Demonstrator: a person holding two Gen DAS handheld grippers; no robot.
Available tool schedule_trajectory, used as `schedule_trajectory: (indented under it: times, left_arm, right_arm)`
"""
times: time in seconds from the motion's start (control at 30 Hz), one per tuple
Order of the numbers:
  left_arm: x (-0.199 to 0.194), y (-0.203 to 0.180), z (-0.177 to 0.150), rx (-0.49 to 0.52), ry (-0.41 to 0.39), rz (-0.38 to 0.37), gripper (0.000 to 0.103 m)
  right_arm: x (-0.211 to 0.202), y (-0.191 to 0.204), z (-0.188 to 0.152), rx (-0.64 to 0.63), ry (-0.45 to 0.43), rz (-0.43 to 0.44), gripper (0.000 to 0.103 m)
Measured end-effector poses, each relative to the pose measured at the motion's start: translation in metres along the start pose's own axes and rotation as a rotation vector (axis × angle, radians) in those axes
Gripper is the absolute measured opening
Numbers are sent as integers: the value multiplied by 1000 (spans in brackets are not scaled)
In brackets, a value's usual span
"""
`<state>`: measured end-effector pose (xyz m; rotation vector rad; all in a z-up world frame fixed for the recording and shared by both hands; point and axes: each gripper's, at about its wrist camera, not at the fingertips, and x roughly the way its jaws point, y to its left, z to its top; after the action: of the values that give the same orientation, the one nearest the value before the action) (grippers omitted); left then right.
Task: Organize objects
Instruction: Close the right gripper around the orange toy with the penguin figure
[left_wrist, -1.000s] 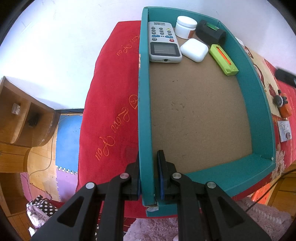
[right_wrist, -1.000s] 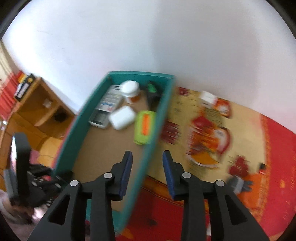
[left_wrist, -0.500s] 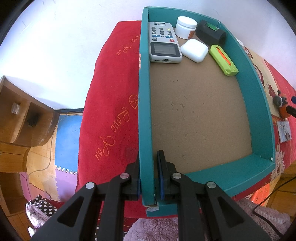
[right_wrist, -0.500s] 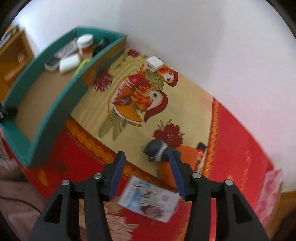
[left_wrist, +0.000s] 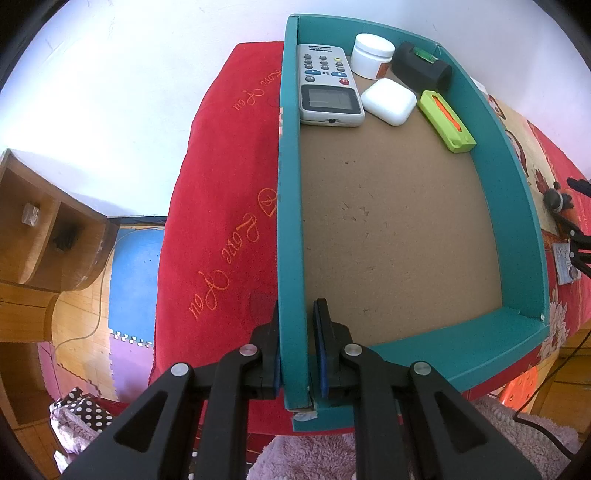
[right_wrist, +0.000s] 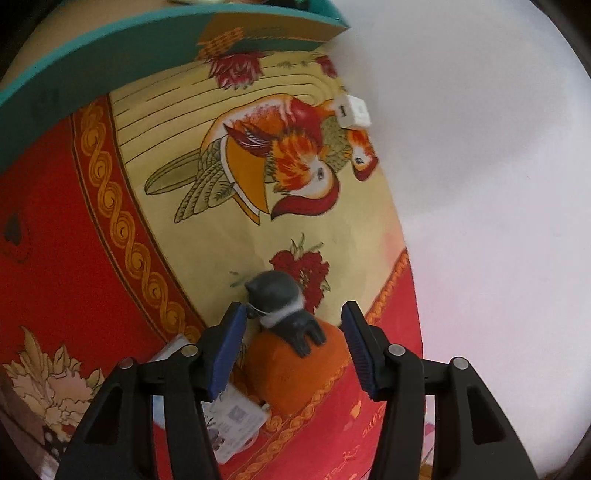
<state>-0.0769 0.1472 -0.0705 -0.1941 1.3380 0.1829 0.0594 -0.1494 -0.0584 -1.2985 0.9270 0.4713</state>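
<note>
The left claw (left_wrist: 298, 349), at the bottom centre of its view, is clenched on the near left wall of the teal tray (left_wrist: 517, 206), one pad inside and one outside. The right claw (right_wrist: 293, 347), at the bottom centre of its own view, is released and opening, its pads either side of a toy (right_wrist: 291, 332) but not pressing it. The toy is a dark grey cat figure with a white collar band, lying over a rounded orange body. It rests on the patterned cloth (right_wrist: 229, 158), outside the tray, which arcs across the upper left of that frame. A printed card (right_wrist: 232, 421) lies just beside the toy, partly under the left pad. Likely risks: the round body may roll or squirt out if gripped off-centre, or a pad may catch the card. In the tray's far end sit a remote (left_wrist: 327, 86), jar (left_wrist: 371, 55), white case (left_wrist: 388, 101), black block (left_wrist: 421, 72) and green cutter (left_wrist: 447, 120). A white cube (right_wrist: 352, 110) lies well apart at upper right.
</note>
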Motion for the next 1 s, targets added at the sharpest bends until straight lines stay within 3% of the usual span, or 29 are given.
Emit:
schedule_trajectory:
  times: [0.17,0.2,0.37,0.5,0.6,0.7,1.0]
  left_arm:
    - [0,0,0,0,0,0,11]
    - [0,0,0,0,0,1,11]
    - [0,1,0,1,1,1,11]
    - [0,1,0,1,1,1,11]
    - [0,1,0,0,1,1,11]
    - [0,1,0,1,2,2,11]
    - [0,1,1,3,2,2,11]
  right_arm:
    - [10,-5,4,-24,3,52,54]
    - [12,-9,4,-13,9,81,43]
    - [14,-24,6,60,1,123,43]
    - [2,-40,8,168,-54,152,42]
    - [-16,-50,11,268,-130,175,33]
    - [-27,-59,12,385,-194,236,33]
    - [-28,-58,-10,609,-251,266,32]
